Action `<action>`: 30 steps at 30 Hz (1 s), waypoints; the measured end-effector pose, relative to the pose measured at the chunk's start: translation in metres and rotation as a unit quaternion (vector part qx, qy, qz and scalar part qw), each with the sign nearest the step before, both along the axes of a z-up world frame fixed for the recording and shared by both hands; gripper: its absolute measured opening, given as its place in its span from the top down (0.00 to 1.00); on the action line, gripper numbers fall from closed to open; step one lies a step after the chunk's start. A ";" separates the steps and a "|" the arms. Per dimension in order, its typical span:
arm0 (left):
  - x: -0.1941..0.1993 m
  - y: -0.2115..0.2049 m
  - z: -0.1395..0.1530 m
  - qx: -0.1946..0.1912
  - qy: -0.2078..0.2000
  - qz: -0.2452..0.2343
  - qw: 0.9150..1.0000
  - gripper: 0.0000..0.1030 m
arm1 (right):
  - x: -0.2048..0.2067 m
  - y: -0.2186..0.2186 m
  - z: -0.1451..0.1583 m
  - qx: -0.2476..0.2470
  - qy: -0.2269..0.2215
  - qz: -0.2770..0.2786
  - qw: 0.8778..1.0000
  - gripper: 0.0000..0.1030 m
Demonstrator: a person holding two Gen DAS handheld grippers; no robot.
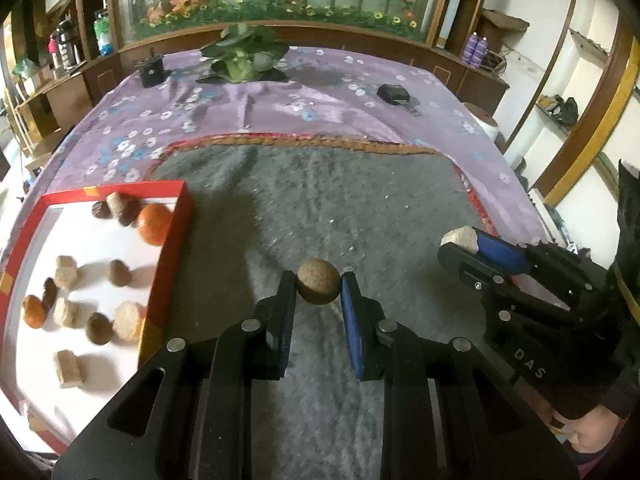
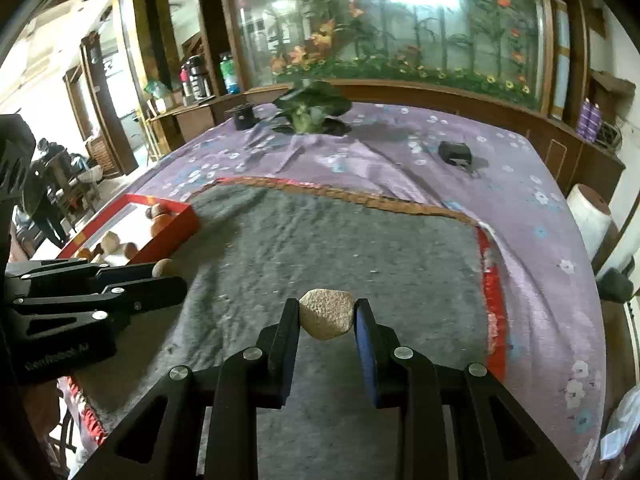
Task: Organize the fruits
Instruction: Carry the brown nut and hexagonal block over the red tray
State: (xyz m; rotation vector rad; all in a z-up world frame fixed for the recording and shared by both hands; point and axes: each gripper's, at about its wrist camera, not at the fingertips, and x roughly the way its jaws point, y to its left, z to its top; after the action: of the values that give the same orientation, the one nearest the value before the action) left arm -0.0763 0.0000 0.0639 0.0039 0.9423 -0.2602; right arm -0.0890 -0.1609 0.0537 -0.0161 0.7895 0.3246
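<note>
Left gripper (image 1: 318, 286) clamped on a brown ball (image 1: 318, 286), pinched at the fingertips, clear of the grey mat (image 1: 360, 208) below. It's pitched steeply down toward the mat, with the red tray (image 1: 170, 256) just off its left side.

Right gripper (image 2: 327, 314) clamped on a pale faceted chunk (image 2: 327, 314), also at the very tips, above the mat and angled down, a bit shallower than the left. In the left wrist view it comes in from the right edge, fingers pointing left, chunk showing at the tip.

Both grippers sit side by side over the near part of the mat, well apart, not touching. In the right wrist view the left gripper comes in from the left edge, ball peeking past its tip, just short of the tray's near corner.

Tray lies on the mat's left edge, white inside. It holds two orange fruits (image 1: 155, 224), several brown round ones (image 1: 120, 273) and pale chunks (image 1: 66, 272), loosely scattered.

Purple floral sheet (image 1: 280, 100) under the mat, leafy plant (image 1: 242, 54) at the far end.
</note>
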 end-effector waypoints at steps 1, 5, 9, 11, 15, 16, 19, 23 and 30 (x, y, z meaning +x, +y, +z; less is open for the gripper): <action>-0.002 0.002 0.000 0.000 0.000 0.001 1.000 0.79 | -0.002 0.005 0.001 0.000 0.000 0.005 1.000 0.74; -0.008 0.012 0.001 0.007 -0.007 0.011 1.000 0.79 | -0.005 0.021 0.003 -0.004 -0.002 0.019 1.000 0.74; -0.013 0.027 0.004 0.007 -0.013 0.024 1.000 0.79 | -0.008 0.038 0.007 -0.004 -0.004 0.032 0.999 0.74; -0.014 0.032 0.005 0.010 -0.016 0.029 0.999 0.79 | -0.008 0.046 0.008 -0.006 -0.006 0.038 0.999 0.74; -0.016 0.044 0.007 0.008 -0.021 0.039 0.999 0.79 | -0.007 0.060 0.009 -0.007 -0.007 0.049 0.999 0.74; -0.016 0.047 0.008 0.009 -0.023 0.043 0.999 0.79 | -0.008 0.064 0.009 -0.008 -0.007 0.052 0.999 0.74; -0.018 0.056 0.010 0.007 -0.027 0.052 0.998 0.79 | -0.007 0.079 0.011 -0.012 -0.006 0.064 0.998 0.74; -0.019 0.066 0.013 0.005 -0.034 0.061 0.998 0.79 | -0.007 0.087 0.013 -0.012 -0.007 0.072 0.997 0.74; -0.019 0.087 0.017 0.000 -0.040 0.082 0.996 0.79 | -0.006 0.109 0.020 -0.013 -0.016 0.090 0.996 0.74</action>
State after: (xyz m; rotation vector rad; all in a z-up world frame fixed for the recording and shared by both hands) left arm -0.0957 0.0865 0.0811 -0.0616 0.8579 -0.1075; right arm -0.0950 -0.0522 0.0733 -0.1177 0.7628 0.4828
